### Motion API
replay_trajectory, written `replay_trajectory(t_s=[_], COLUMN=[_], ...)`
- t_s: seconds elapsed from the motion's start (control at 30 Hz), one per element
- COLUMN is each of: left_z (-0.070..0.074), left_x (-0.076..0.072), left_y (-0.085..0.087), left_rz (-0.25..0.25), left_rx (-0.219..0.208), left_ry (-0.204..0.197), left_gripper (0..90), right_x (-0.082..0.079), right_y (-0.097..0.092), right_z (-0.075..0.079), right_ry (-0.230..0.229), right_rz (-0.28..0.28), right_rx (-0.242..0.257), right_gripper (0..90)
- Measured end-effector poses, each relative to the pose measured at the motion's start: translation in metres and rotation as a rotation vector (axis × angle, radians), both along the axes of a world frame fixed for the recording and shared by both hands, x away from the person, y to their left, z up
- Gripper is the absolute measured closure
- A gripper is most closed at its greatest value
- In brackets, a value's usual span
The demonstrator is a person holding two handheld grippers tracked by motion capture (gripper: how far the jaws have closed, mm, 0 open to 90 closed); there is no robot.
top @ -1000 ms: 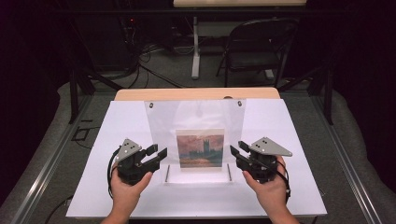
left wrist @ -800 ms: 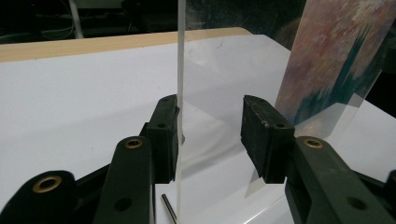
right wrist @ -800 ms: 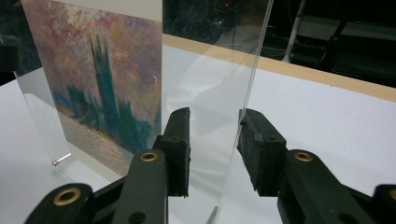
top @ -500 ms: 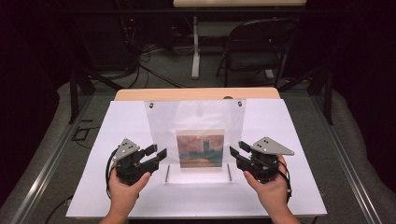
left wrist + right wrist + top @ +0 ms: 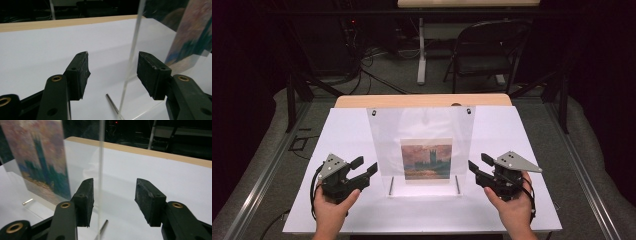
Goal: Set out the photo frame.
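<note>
Both claws apart: left claw (image 5: 366,168) and right claw (image 5: 475,164) straddled panel (image 5: 422,127) edges. Likely pre-grasp; next, close together evenly.

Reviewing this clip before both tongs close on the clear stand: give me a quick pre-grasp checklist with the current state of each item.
1. Left tongs open: ok.
2. Right tongs open: ok.
3. Clear panel edge between the left jaws: ok, untouched.
4. Panel edge between the right jaws: ok, though nearer one jaw.
5. Picture upright in the panel: ok.
6. Panel fixed to the white table: cannot tell; two thin metal rods lie at its foot.
</note>
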State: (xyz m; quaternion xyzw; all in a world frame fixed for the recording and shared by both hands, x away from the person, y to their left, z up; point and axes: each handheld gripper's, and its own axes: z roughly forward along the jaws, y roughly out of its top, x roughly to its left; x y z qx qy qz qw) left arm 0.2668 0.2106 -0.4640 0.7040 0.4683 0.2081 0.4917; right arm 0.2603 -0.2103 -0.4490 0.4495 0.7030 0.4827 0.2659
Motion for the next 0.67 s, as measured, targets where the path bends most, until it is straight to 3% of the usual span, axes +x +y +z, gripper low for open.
replay_trajectory(t_s=[0.23,0.37,0.67], left_z=[-0.028,-0.042,-0.054], left_x=[0.007,0.01,0.012], left_y=[0.011,0.015,0.02], left_rz=[0.057,0.062,0.054], left_rx=[0.017,0.027,0.032], left_ry=[0.008,0.018,0.027], left_gripper=[41.5,41.5,41.1], right_x=[0.003,0.005,0.011], right_y=[-0.012,-0.015,-0.022], right_z=[-0.025,-0.041,-0.065], right_ry=[0.023,0.039,0.097], right_rz=[-0.042,-0.055,-0.067], right_rx=[-0.02,-0.032,-0.025], right_gripper=[45.6,44.9,44.7])
